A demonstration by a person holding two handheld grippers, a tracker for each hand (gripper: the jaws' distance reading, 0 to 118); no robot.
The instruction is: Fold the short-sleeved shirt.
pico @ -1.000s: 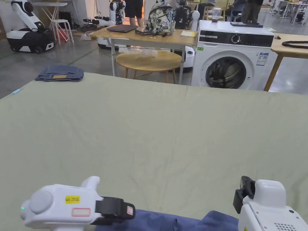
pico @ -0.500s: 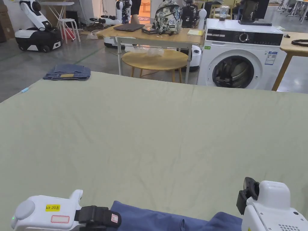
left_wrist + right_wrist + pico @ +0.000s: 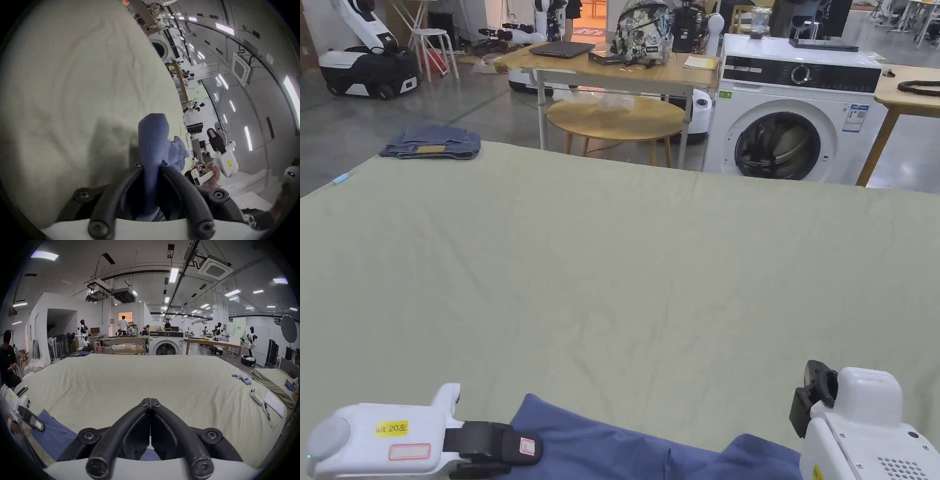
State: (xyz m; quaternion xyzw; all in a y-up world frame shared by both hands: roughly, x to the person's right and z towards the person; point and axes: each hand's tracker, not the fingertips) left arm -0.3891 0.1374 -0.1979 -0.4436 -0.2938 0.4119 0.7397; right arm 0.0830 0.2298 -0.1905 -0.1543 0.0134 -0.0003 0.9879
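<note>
A blue shirt (image 3: pixel 600 445) lies bunched at the near edge of the pale green sheet (image 3: pixel 625 262). My left gripper (image 3: pixel 515 447) is at the bottom left in the head view, pointing right at the shirt's left end. In the left gripper view its jaws are shut on a fold of the shirt (image 3: pixel 152 138), which rises past the left gripper's tips (image 3: pixel 150 165). My right gripper (image 3: pixel 815 397) is at the bottom right, beside a hump of the cloth. In the right gripper view the right gripper's (image 3: pixel 150 402) jaws meet tip to tip with nothing showing between them; blue cloth (image 3: pixel 53 431) lies below and to the left.
Folded jeans (image 3: pixel 428 142) sit on the sheet's far left corner. Beyond the far edge stand a round table (image 3: pixel 612 119) and a washing machine (image 3: pixel 794 106). On the sheet's right side lie a white controller (image 3: pixel 255 396), a paper (image 3: pixel 274 404) and several small blue items (image 3: pixel 241 378).
My left gripper has moved left along the near edge with the shirt in it, and more blue cloth now shows on the sheet. The right gripper has hardly moved.
</note>
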